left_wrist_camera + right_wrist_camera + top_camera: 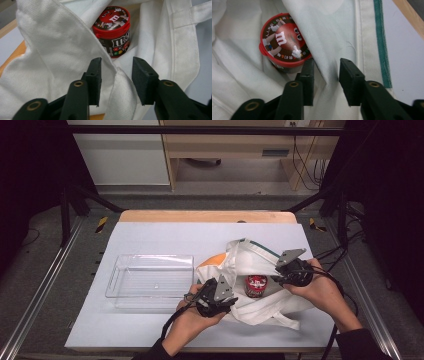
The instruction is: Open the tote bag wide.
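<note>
Both claws, left (227,296) and right (281,272), stand part-open astride folds of the tote bag's (260,307) rim, pads not visibly pressing; candy tub (255,285) stands upright between them, nearer the right.

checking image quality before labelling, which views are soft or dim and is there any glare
High view: bright table, dark surroundings, M&M's tub small and soft. Left gripper view: tub fairly sharp, near jaws softer. Right gripper view: slight glare on tub lid, tote bag pale, evenly lit.

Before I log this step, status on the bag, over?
Left gripper, right gripper: jaws astride bag rim folds, gaps visible. Candy tub inside, upright. Clear tray beside, untouched.
</note>
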`<action>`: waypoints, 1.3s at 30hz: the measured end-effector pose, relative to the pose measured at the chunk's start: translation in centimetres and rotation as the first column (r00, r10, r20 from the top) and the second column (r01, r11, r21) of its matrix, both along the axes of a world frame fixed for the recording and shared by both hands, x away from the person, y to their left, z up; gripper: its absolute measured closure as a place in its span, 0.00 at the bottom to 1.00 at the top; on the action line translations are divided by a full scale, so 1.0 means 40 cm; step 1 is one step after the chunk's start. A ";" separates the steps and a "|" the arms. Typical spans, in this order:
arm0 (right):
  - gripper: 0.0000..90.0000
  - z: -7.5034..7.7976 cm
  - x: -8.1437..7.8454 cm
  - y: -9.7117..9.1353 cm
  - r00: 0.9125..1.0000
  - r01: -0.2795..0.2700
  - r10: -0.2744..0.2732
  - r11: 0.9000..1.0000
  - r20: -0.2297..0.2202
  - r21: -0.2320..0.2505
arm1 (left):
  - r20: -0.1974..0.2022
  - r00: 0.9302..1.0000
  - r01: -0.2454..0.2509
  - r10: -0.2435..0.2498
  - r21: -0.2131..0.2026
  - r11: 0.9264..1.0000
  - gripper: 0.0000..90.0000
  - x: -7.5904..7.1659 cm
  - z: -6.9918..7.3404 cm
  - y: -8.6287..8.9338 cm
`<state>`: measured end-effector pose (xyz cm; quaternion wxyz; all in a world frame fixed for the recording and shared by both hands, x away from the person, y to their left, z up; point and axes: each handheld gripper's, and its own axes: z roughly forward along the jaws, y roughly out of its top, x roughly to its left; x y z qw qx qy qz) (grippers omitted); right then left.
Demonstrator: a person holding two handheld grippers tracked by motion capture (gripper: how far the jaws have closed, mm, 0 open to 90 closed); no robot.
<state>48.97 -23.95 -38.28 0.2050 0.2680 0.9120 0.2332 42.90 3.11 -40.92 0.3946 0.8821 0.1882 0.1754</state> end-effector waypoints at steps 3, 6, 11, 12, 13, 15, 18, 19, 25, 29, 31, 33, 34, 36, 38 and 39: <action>0.88 0.000 0.001 0.002 1.000 -0.001 0.001 1.000 0.010 -0.006 | -0.006 1.000 0.004 -0.004 0.011 1.000 0.77 0.002 -0.004 0.001; 0.94 0.004 0.003 0.004 1.000 0.006 -0.006 1.000 0.022 -0.002 | -0.012 1.000 0.000 0.000 0.010 1.000 0.84 0.005 -0.007 0.007; 0.95 0.028 0.020 -0.004 0.999 0.037 -0.037 0.999 0.030 0.024 | -0.008 1.000 -0.005 0.005 -0.009 1.000 0.90 0.003 0.000 0.021; 0.95 0.033 0.026 -0.009 0.998 0.044 -0.045 0.998 0.031 0.036 | -0.004 1.000 -0.008 0.008 -0.008 1.000 0.90 0.003 0.001 0.023; 0.96 0.037 0.030 -0.013 0.998 0.053 -0.054 0.998 0.031 0.042 | -0.004 1.000 -0.007 0.007 -0.008 1.000 0.90 0.003 0.003 0.026; 0.96 0.041 0.045 -0.025 0.996 0.076 -0.079 0.995 0.032 0.066 | -0.005 1.000 -0.009 0.009 -0.013 1.000 0.90 0.004 0.005 0.032; 0.97 0.043 0.061 -0.039 0.995 0.093 -0.097 0.991 0.035 0.098 | -0.007 1.000 -0.011 0.011 -0.014 1.000 0.90 0.005 0.004 0.037; 0.97 0.044 0.066 -0.043 0.994 0.099 -0.103 0.990 0.035 0.106 | -0.007 1.000 -0.008 0.008 -0.010 1.000 0.90 0.004 0.002 0.038; 0.98 0.042 0.097 -0.064 0.991 0.124 -0.130 0.982 0.027 0.144 | -0.013 1.000 -0.006 0.006 0.006 1.000 0.91 0.004 -0.012 0.041; 0.98 0.041 0.119 -0.083 0.988 0.148 -0.153 0.971 0.016 0.186 | -0.013 1.000 -0.007 0.007 0.008 1.000 0.92 0.004 -0.018 0.045; 0.98 0.039 0.128 -0.089 0.986 0.161 -0.167 0.968 0.015 0.195 | -0.014 1.000 -0.010 0.010 0.011 1.000 0.92 0.004 -0.022 0.045; 0.98 0.036 0.137 -0.095 0.984 0.173 -0.179 0.964 0.010 0.202 | -0.014 1.000 -0.009 0.009 0.016 1.000 0.92 0.003 -0.028 0.044; 0.98 0.034 0.140 -0.097 0.983 0.176 -0.183 0.963 0.016 0.206 | -0.015 1.000 -0.010 0.010 0.021 1.000 0.92 0.002 -0.030 0.044; 0.98 0.035 0.145 -0.102 0.982 0.181 -0.188 0.958 0.008 0.222 | -0.017 1.000 -0.008 0.008 0.024 1.000 0.92 0.000 -0.032 0.045; 0.98 0.042 0.146 -0.105 0.981 0.185 -0.193 0.958 0.014 0.220 | -0.020 1.000 -0.009 0.009 0.020 1.000 0.92 -0.002 -0.034 0.047; 0.99 0.046 0.146 -0.108 0.980 0.187 -0.196 0.955 0.019 0.230 | -0.022 1.000 -0.007 0.008 0.023 1.000 0.92 -0.003 -0.036 0.048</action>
